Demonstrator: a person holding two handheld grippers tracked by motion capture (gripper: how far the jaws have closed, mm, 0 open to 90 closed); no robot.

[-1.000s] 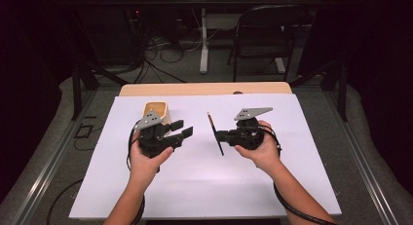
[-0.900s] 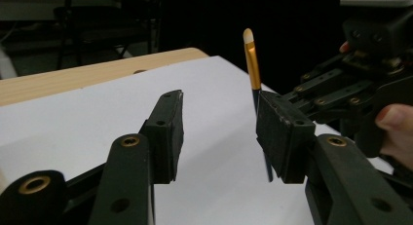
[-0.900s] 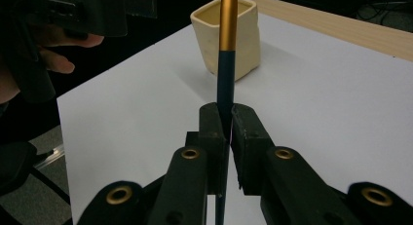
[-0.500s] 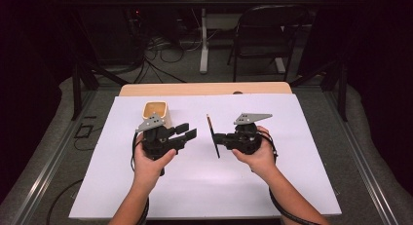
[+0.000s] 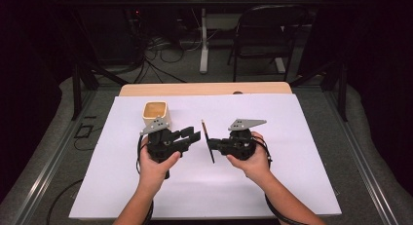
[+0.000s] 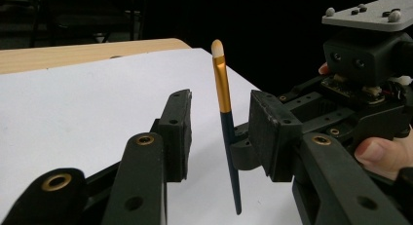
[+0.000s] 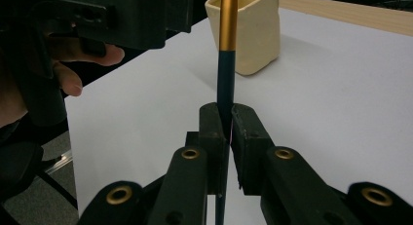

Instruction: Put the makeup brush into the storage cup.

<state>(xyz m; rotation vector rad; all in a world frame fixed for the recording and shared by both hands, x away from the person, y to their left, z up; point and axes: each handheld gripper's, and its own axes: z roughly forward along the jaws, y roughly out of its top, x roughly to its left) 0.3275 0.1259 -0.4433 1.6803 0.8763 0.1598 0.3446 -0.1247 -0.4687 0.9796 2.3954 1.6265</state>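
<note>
A slim paintbrush (image 5: 208,140) with a dark blue handle, gold ferrule and pale tip (image 6: 217,46) stands nearly upright above the white sheet. My right gripper (image 5: 213,144) is shut on its handle (image 7: 225,96). My left gripper (image 5: 192,136) is open and points at the brush from the left. In the left gripper view the brush (image 6: 224,93) stands between its two spread jaws without touching either. A cream square cup (image 5: 156,113) sits on the sheet just behind the left gripper, and stands beyond the brush in the right gripper view (image 7: 248,30).
A white sheet (image 5: 297,152) covers the table, with a wooden strip (image 5: 204,88) along the far edge. Beyond the table stand a black chair (image 5: 268,35), a table leg and floor cables. Metal rails run along both sides.
The two grippers have drawn slightly closer together. The brush has shifted a little left with the right gripper, and the left gripper's open jaws have come around it.
</note>
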